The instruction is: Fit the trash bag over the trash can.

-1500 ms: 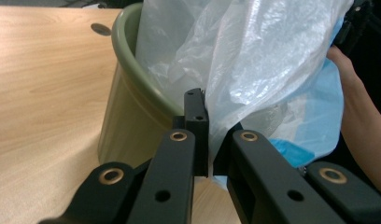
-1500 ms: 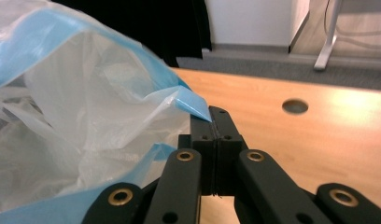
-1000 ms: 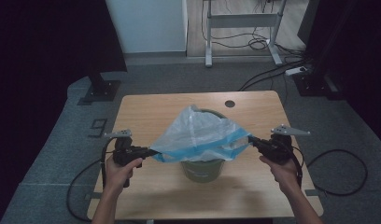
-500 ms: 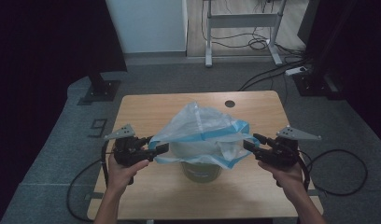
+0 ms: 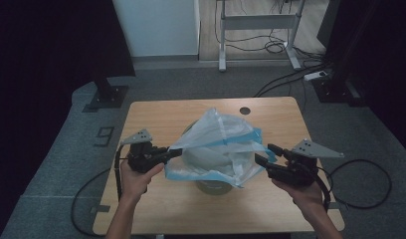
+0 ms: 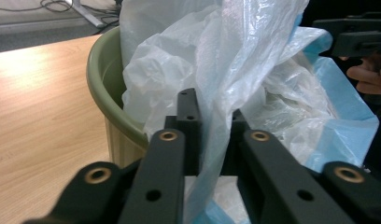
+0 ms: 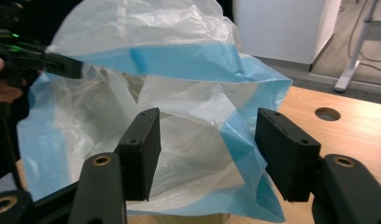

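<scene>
A white plastic bag with a blue rim (image 5: 218,144) sits in a green bin (image 5: 211,186) at the middle of the wooden table (image 5: 156,114). My left gripper (image 5: 175,152) has just been closing and is shut on the bag's left edge; in the left gripper view the film (image 6: 254,56) runs between the jaws (image 6: 213,112), beside the bin's rim (image 6: 102,84). My right gripper (image 5: 263,154) has just been opening. Its jaws (image 7: 209,140) stand apart at the bag's right rim (image 7: 179,60), and the pads do not press on it.
A round hole (image 5: 245,110) is in the table's far right part. Cables trail from both grippers over the table's sides to the grey floor. A metal desk frame (image 5: 255,22) and dark stands are beyond the table.
The right gripper's jaws opened and let go of the bag's right rim, which now hangs slack. The bag no longer stretches taut between the two grippers. Both hands rose slightly.
</scene>
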